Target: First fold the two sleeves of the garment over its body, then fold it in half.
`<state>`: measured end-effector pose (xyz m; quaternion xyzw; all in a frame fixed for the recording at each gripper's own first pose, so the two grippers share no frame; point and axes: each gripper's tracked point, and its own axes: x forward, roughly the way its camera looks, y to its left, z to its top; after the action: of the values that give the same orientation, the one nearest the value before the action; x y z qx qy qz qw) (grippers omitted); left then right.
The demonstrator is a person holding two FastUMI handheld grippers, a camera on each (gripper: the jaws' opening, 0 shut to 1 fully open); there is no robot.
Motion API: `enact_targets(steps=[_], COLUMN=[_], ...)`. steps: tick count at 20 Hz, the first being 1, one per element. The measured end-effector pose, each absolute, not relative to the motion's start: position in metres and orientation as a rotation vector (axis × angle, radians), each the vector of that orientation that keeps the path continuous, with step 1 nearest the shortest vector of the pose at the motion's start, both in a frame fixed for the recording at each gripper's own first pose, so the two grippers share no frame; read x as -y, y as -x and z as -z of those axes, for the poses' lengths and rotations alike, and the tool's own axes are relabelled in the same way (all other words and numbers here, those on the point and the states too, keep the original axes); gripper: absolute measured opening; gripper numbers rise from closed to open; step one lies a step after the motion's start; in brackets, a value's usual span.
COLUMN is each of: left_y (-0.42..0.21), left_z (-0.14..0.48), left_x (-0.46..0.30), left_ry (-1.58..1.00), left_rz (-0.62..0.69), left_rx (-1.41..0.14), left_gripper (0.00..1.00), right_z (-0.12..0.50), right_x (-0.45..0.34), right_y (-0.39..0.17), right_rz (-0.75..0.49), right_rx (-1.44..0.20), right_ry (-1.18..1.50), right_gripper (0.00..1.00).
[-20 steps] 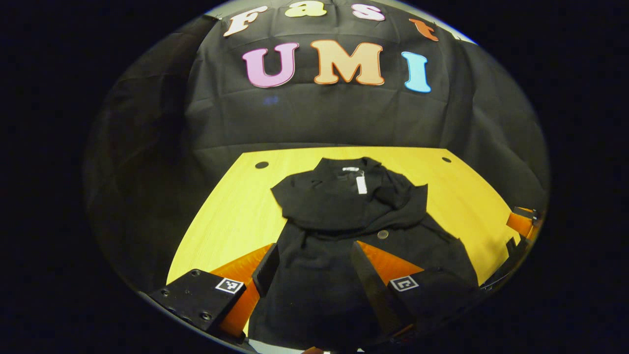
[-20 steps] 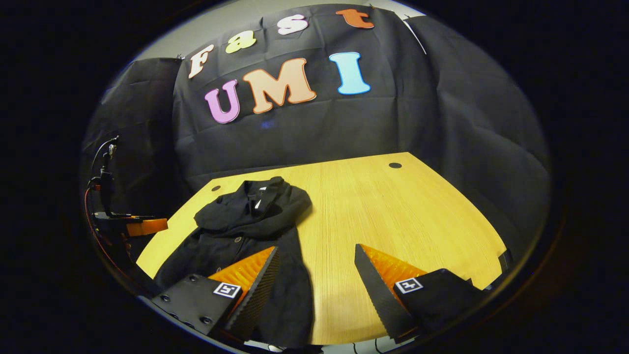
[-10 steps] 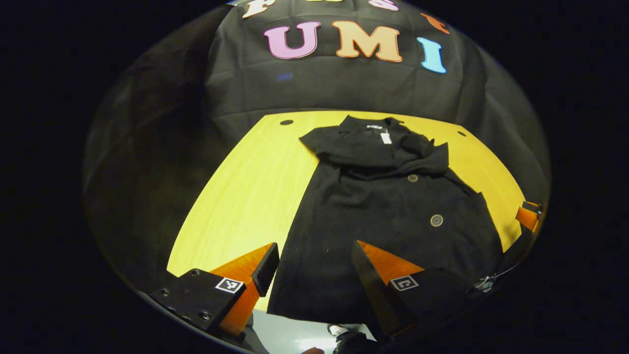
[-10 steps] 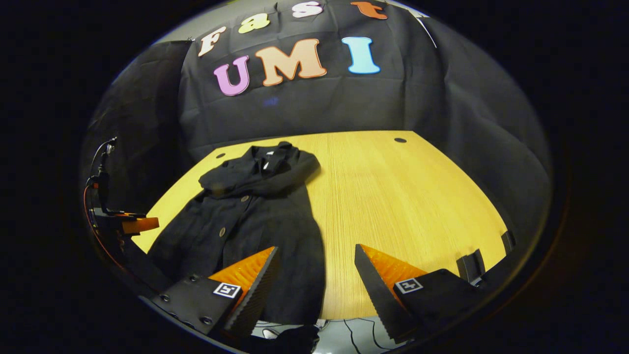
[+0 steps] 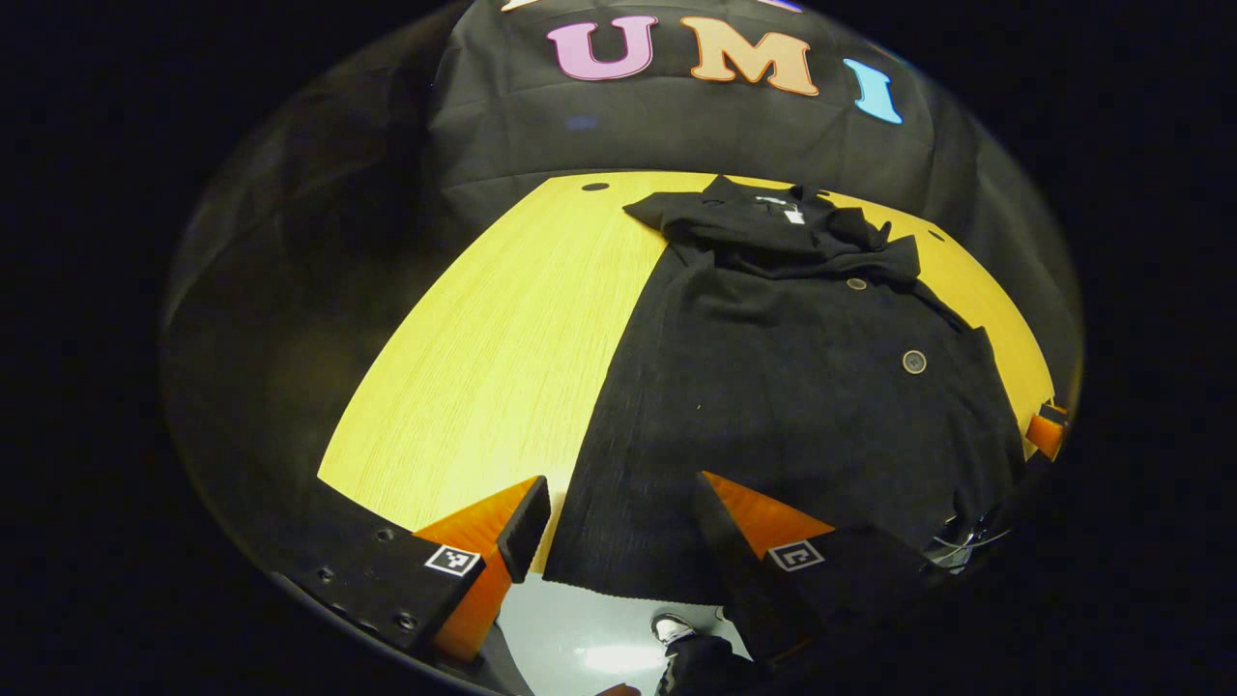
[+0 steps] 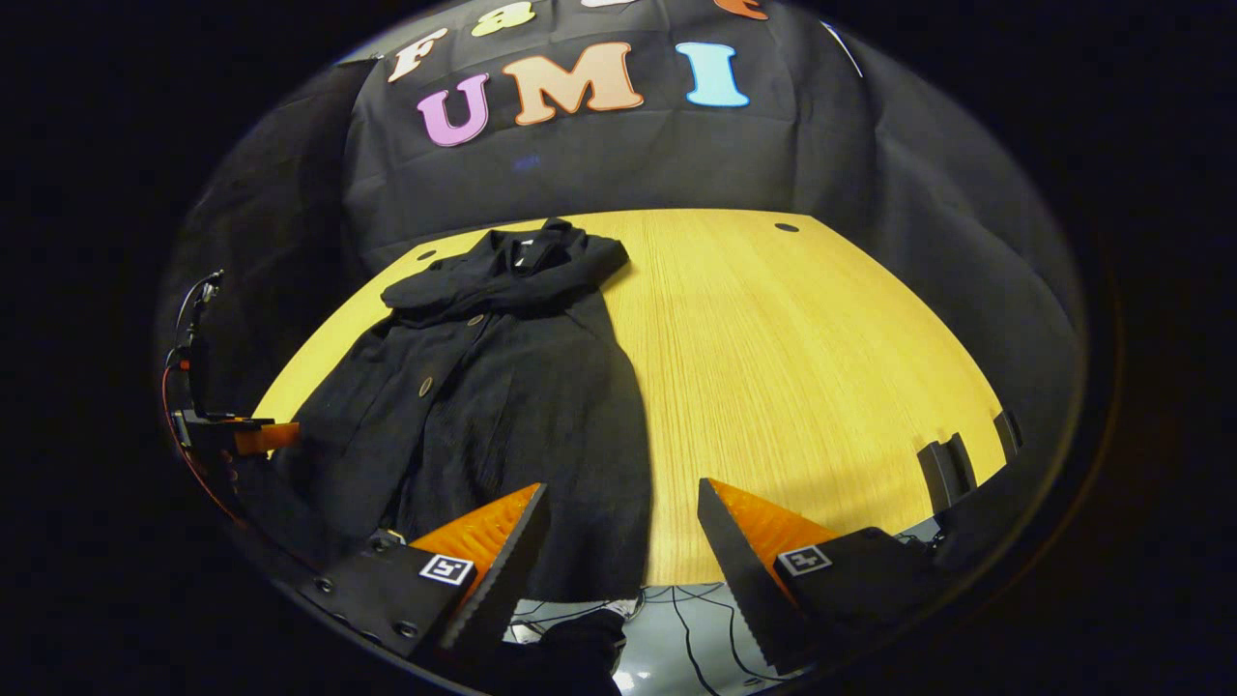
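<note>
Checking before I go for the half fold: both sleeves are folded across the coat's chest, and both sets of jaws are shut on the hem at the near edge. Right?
Not quite. The sleeves do lie folded across the black coat, but neither gripper grips it: the left gripper and the right gripper both have their jaws open above the hem at the wooden table's near edge, as each gripper view shows.

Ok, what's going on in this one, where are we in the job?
A person holds two grippers over a black garment spread on a yellow wooden table. Both sleeves already lie folded across its chest near the collar. The left gripper and the right gripper are open above the hem at the near table edge, gripping nothing. The fold in half is not yet done.
</note>
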<state>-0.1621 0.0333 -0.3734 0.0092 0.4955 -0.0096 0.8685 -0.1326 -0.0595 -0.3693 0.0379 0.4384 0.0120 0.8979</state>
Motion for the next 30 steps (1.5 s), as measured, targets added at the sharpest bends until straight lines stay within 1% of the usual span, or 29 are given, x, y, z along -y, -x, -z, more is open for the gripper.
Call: enact_targets(steps=[1,2,3,4,5,6,7,8,11,12,13,15,16,17,18,20,23,25,27,30], left_y=[0.169,0.162,0.164,0.162,0.164,0.163,0.162,0.164,0.164,0.162,0.161,0.161,0.162,0.161,0.161,0.162,0.16,0.152,0.14,0.116], left_z=[0.376,0.371,0.375,0.374,0.377,0.376,0.378,0.377,0.376,0.377,0.377,0.377,0.376,0.377,0.378,0.377,0.369,0.352,0.336,0.307], left_x=[-0.032,-0.034,-0.031,-0.029,-0.028,-0.025,-0.025,-0.026,-0.023,-0.018,-0.009,0.001,0.001,0.001,0.0,0.003,0.002,0.007,0.015,0.027], left_ry=[0.005,0.018,0.037,0.054,0.05,0.033,0.015,0.012,0.011,0.011,0.008,0.019,0.032,0.051,0.075,0.129,0.187,0.232,0.279,0.358], left_rz=[0.017,0.019,0.022,0.031,0.048,0.076,0.097,0.113,0.141,0.165,0.198,0.241,0.224,0.209,0.199,0.209,0.234,0.251,0.256,0.236], left_rx=[-1.052,-1.022,-1.039,-1.032,-1.027,-1.02,-1.008,-1.009,-0.994,-0.982,-0.964,-0.919,-0.906,-0.912,-0.933,-0.95,-0.974,-0.954,-0.945,-0.917], left_gripper=[0.92,0.93,0.94,0.92,0.96,0.92,0.93,0.92,0.87,0.81,0.77,0.35,0.14,0.03,0.0,0.0,0.0,0.0,0.0,0.0], right_z=[0.373,0.379,0.383,0.39,0.399,0.409,0.404,0.406,0.408,0.409,0.409,0.411,0.412,0.414,0.411,0.411,0.399,0.377,0.35,0.32], right_x=[0.057,0.054,0.052,0.05,0.049,0.05,0.051,0.047,0.047,0.046,0.046,0.041,0.042,0.041,0.041,0.039,0.038,0.037,0.035,0.03], right_y=[0.134,0.137,0.14,0.143,0.149,0.16,0.154,0.153,0.154,0.151,0.147,0.144,0.143,0.144,0.146,0.145,0.14,0.134,0.117,0.094], right_rz=[-0.027,-0.03,-0.032,-0.03,-0.026,-0.018,-0.024,-0.023,-0.02,-0.025,-0.022,-0.007,0.005,0.009,0.02,0.031,0.022,0.014,-0.016,-0.091], right_rx=[-0.922,-0.936,-0.949,-0.97,-1.003,-1.063,-1.019,-1.023,-1.011,-0.999,-0.976,-0.94,-0.927,-0.923,-0.919,-0.938,-0.916,-0.866,-0.8,-0.75], right_ry=[-0.072,-0.064,-0.055,-0.045,-0.039,-0.018,0.008,0.004,-0.015,-0.014,-0.016,-0.041,-0.037,-0.032,-0.034,-0.053,-0.086,-0.128,-0.157,-0.149], right_gripper=[0.98,0.98,0.93,0.98,0.98,0.98,0.98,1.0,0.95,0.96,0.73,0.27,0.16,0.12,0.06,0.03,0.05,0.02,0.02,0.02])
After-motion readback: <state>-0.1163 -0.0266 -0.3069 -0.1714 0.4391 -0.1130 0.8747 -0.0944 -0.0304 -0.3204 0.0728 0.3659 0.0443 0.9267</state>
